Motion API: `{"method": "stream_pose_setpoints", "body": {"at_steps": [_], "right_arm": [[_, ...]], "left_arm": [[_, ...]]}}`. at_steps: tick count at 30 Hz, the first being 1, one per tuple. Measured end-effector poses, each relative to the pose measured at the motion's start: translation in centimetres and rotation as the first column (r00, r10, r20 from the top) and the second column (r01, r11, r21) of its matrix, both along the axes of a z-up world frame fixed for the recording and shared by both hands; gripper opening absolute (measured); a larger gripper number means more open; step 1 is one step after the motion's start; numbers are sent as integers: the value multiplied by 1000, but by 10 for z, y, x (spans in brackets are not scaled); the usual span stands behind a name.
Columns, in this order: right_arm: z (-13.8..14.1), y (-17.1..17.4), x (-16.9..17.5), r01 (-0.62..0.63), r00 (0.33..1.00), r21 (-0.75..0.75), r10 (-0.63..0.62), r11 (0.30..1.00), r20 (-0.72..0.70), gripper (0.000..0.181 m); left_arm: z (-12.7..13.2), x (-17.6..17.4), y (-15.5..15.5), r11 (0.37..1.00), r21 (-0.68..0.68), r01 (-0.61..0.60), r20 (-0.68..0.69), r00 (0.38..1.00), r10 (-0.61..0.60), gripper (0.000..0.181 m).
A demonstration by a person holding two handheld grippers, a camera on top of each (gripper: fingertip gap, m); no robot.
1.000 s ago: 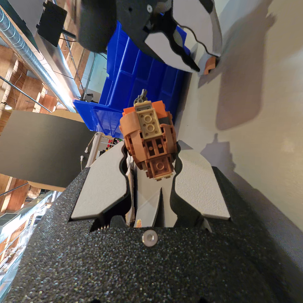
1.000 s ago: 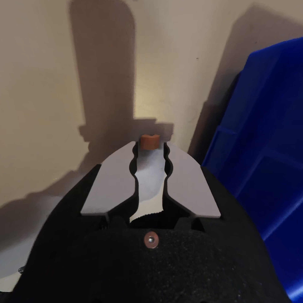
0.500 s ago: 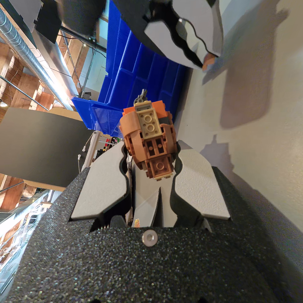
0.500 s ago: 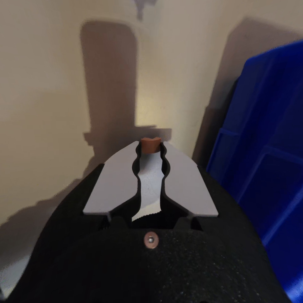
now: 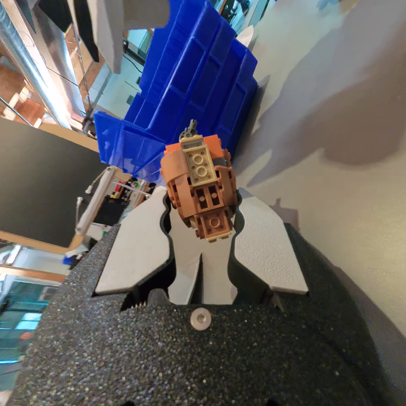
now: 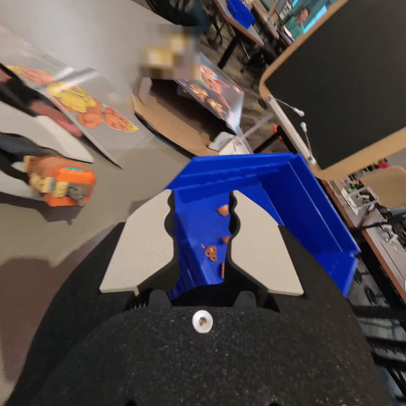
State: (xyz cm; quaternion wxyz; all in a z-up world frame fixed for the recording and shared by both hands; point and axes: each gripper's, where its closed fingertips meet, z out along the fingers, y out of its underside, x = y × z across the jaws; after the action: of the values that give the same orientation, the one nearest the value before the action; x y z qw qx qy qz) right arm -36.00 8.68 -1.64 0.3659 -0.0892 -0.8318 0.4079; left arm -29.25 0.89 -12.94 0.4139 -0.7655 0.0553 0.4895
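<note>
My left gripper [image 5: 201, 195] is shut on an orange, brown and tan brick model [image 5: 197, 182], gripping its lower part, with a dark grey piece at its far tip. It is held above the beige table [image 5: 329, 197], next to the blue bin [image 5: 197, 77]. My right gripper [image 6: 201, 194] is open and empty, pointing into the blue bin [image 6: 307, 208]. Several small brown pieces [image 6: 210, 252] lie on the bin floor. The left gripper with the model [image 6: 63, 184] shows blurred at the left of the right wrist view.
Two printed sheets with orange model pictures [image 6: 87, 105] [image 6: 215, 87] stand behind the table. A black panel with a wooden edge [image 6: 340, 77] [image 5: 39, 180] is beyond the bin. Other cluttered tables [image 6: 384, 241] stand at the right.
My right gripper has opened and swung from the tabletop to over the blue bin; the small brown piece is no longer between its fingers. The left gripper still holds the model.
</note>
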Motion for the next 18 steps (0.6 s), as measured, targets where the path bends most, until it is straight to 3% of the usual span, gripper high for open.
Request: {"method": "stream_pose_setpoints", "body": {"at_steps": [3,8,12,18], "right_arm": [[-14,-25,30,-142,990,-68,142,988,5,45],[-32,-62,82,-411,908,-92,416,907,48,48],[-56,-75,99,-499,862,-6,497,867,104,62],[-77,-79,115,-579,809,46,565,814,162,63]], "left_arm": [[2,2,2,995,88,43,104,993,-52,56],[15,5,-1,976,196,95,173,976,-129,55],[20,19,3,943,266,201,235,935,-266,55],[13,45,11,887,290,359,343,826,-447,55]]}}
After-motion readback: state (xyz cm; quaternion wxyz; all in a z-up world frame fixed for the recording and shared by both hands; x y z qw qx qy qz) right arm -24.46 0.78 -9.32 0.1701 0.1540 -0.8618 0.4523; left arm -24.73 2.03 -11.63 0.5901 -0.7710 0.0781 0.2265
